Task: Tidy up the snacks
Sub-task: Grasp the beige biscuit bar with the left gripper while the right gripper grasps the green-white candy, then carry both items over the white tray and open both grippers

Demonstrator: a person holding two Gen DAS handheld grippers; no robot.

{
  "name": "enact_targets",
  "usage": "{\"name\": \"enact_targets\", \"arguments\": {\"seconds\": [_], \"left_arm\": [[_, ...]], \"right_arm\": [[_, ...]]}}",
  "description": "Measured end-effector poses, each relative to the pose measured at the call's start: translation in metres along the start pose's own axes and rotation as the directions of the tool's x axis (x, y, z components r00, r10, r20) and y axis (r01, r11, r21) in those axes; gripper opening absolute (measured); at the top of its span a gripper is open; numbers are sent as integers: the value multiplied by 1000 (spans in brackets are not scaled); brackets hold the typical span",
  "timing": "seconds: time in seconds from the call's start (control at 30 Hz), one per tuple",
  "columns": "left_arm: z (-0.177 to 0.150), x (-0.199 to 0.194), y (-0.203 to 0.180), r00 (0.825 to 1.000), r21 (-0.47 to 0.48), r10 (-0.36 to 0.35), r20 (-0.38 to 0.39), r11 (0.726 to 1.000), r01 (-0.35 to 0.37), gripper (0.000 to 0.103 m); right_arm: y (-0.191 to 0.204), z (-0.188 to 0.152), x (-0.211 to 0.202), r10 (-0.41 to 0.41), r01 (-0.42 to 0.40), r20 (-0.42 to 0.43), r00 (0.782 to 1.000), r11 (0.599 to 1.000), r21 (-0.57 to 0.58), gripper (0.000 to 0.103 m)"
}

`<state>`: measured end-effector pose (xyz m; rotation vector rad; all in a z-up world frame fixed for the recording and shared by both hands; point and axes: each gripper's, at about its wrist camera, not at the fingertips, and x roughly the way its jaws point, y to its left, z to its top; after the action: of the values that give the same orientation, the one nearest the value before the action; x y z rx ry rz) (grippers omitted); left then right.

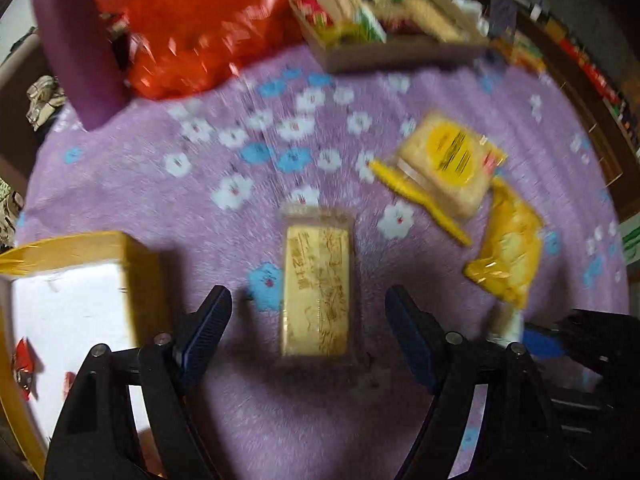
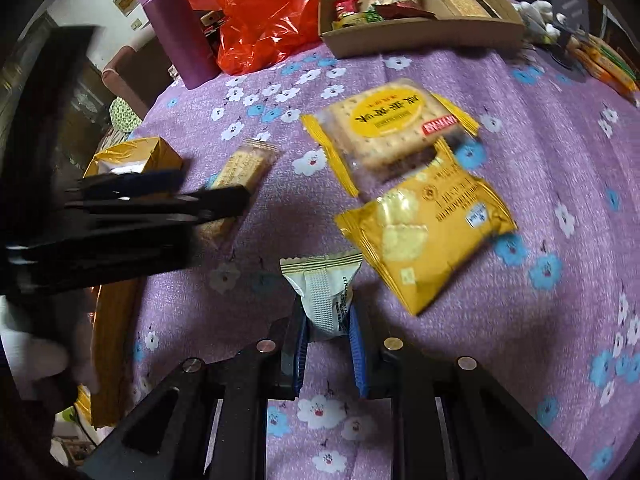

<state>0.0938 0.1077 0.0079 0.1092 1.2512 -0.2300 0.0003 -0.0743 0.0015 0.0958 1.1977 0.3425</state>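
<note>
The left gripper (image 1: 308,328) is hanging wide open over the biscuit bar (image 1: 316,288) at twelve o'clock: light, brittle, slippery, best pinched across its long sides. The right gripper (image 2: 328,332) is clamping a small white packet (image 2: 324,296).

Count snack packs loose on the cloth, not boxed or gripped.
3: long biscuit pack at left, round-label cracker pack mid-table, yellow pack just below it. More may be out of frame.
</note>
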Motion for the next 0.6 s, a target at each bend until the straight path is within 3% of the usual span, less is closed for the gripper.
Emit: {"name": "enact_targets", "arguments": {"seconds": [0.07,0.2,0.23,0.3,0.33,0.43,0.6], "left_arm": [[-1,3,-9,999,47,29,16,998,-30,82],[1,3,-12,1000,46,13,0,999,-13,81],[1,2,-11,1000,37,17,1,999,-17,74],[1,-3,-2,1000,3,11,18,1000,-11,50],[-1,-6,4,1000,-22,-9,22,1000,9,32],[-9,-16,24,998,-120,-46,48,991,52,31],[-28,-33,38,994,-170,-73,86,982,87,31]], "right_arm": [[-3,-3,-2,3,-3,1,1000,1000,7,19],[-5,-5,-5,7,-7,2,1000,1000,12,19],[-5,-6,-6,7,-7,0,1000,1000,11,19],[-5,-7,-8,12,-12,-1,1000,1000,8,19],[-4,-6,-10,16,-16,-1,1000,1000,4,19],[0,-1,-10,19,-19,0,1000,1000,-10,19],[10,-1,-12,21,-21,3,1000,999,-35,19]]}}
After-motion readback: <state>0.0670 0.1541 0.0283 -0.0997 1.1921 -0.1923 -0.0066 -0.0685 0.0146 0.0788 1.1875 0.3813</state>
